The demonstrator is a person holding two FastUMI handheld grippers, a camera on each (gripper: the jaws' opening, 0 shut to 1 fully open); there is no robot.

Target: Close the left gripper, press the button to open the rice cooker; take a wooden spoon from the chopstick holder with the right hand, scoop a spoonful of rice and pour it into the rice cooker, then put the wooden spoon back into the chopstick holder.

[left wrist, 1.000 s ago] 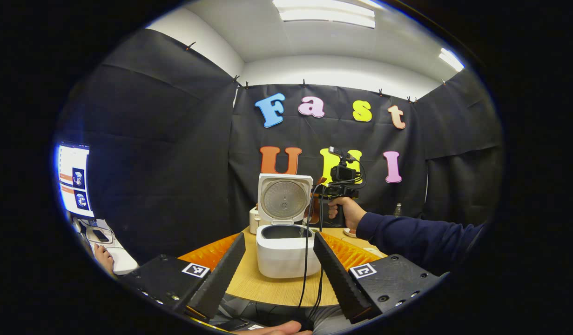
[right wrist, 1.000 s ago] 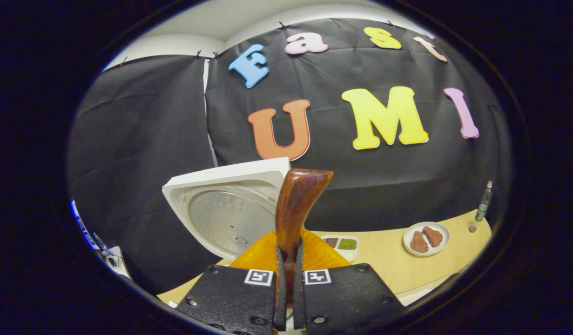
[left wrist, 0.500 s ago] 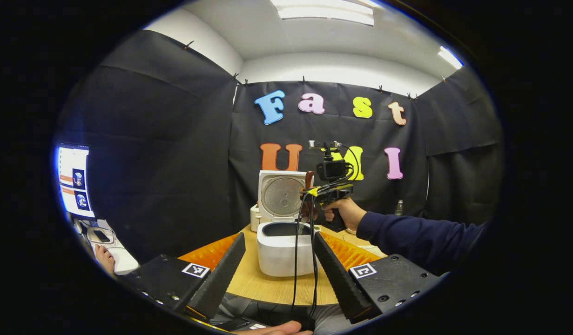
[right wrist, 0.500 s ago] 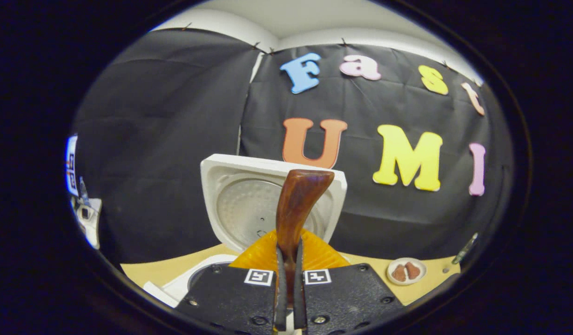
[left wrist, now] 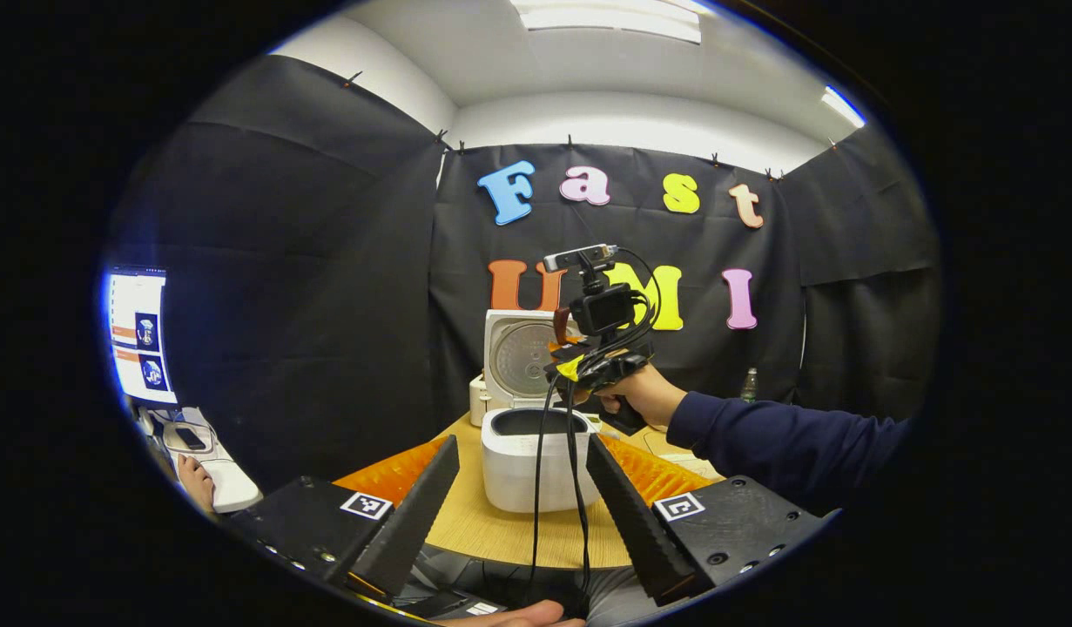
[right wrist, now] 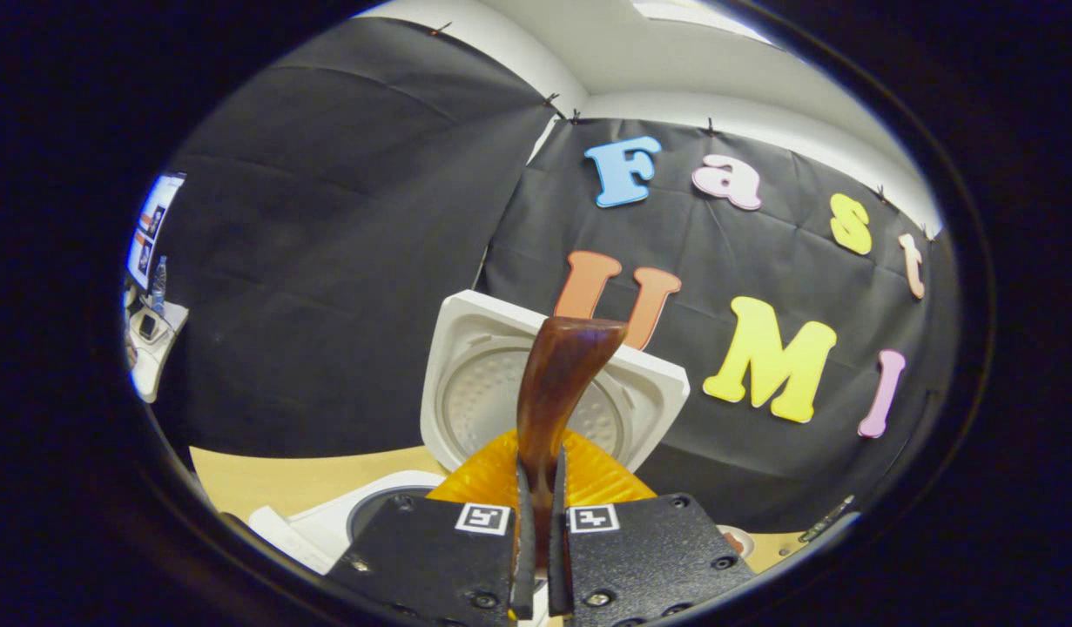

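Observation:
The white rice cooker stands on the wooden table with its lid raised upright. My left gripper is open, low at the table's near edge, well short of the cooker. A hand in a dark blue sleeve holds my right gripper above the cooker's right rim. In the right gripper view that gripper is shut on the brown wooden spoon, which stands up between its fingers in front of the lid. The pot opening lies below and to the left. Whether the spoon carries rice is hidden.
Black cables hang from the right gripper in front of the cooker. A small white container stands behind the cooker's left side and a bottle at the back right. A monitor and a person's hand are far left.
The right gripper has swung left with the spoon, from beside the lid to over the cooker, and has tilted. The left gripper has stayed put and open.

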